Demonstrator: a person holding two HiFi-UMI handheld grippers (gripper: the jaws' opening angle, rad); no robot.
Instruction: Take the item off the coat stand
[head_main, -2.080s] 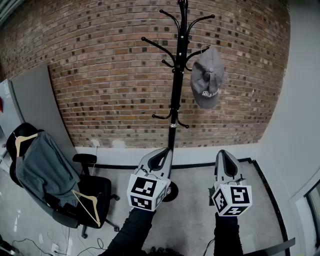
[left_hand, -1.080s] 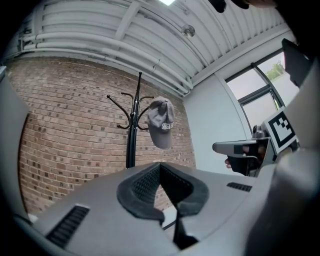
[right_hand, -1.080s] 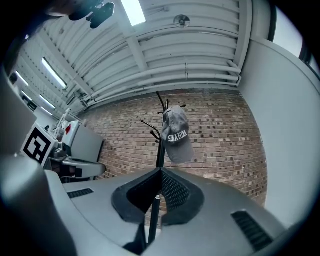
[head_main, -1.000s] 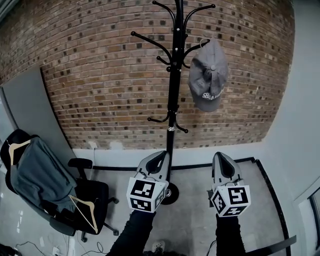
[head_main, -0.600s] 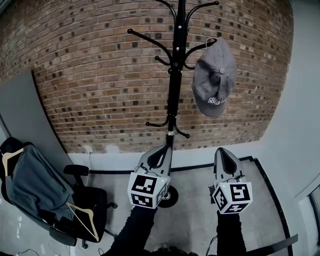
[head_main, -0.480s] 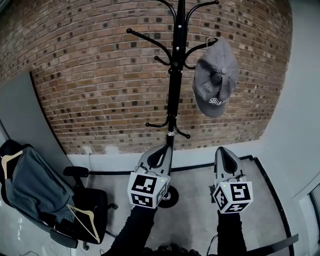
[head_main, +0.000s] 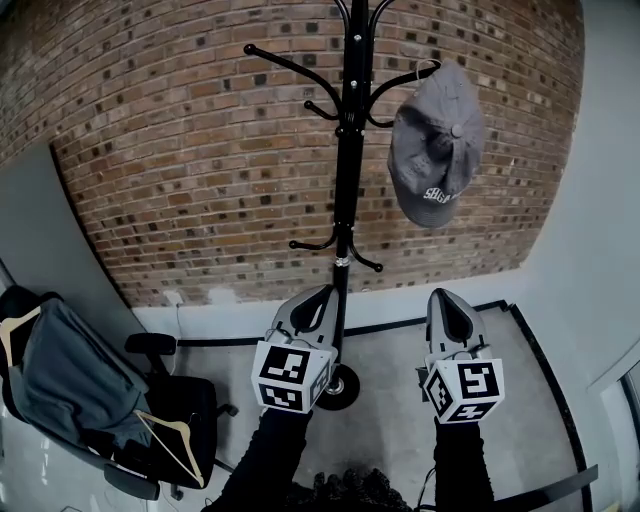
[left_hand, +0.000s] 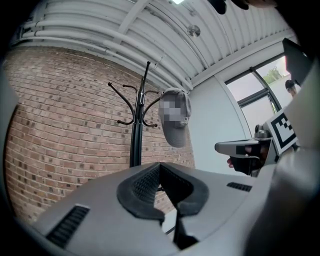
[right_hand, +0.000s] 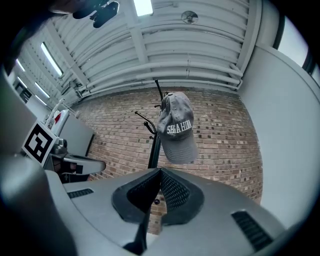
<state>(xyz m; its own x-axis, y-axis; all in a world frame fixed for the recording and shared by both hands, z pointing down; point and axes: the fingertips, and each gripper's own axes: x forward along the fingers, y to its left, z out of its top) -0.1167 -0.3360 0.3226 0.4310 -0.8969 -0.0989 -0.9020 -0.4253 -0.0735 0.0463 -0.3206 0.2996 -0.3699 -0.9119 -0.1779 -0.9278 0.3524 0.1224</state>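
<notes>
The grey cap (head_main: 437, 145) hung from an upper hook on the right side of the coat stand (head_main: 346, 190), brim down, with white lettering across its front. It was high above both tools and neither touched it.

The right gripper (head_main: 443, 296) was held low, to the right of the stand's pole and nearly beneath the cap. In the right gripper view the cap (right_hand: 176, 127) sat straight above the jaw tips, with the stand's pole (right_hand: 154, 147) just behind it to the left. Those jaws were clenched together with nothing between them.

The left gripper (head_main: 322, 294) was held just left of the pole, about level with the right one. Its jaws were also pressed tip to tip and empty (only a narrow slit showed farther back, behind the pads). In the left gripper view the cap (left_hand: 175, 122) hung to the right of the stand (left_hand: 137, 130), and the right gripper (left_hand: 243, 148) showed farther right.

The stand's short lower hooks (head_main: 368, 262) jutted out above the left gripper, below the cap. A brick wall (head_main: 180, 150) stood behind the stand and a white wall (head_main: 595, 200) to its right. Well to the stand's left was an office chair (head_main: 185, 395) draped with a grey garment (head_main: 70, 375) and carrying wooden hangers (head_main: 175, 435). The stand's round base (head_main: 347, 386) rested on the grey floor (head_main: 390, 410).
</notes>
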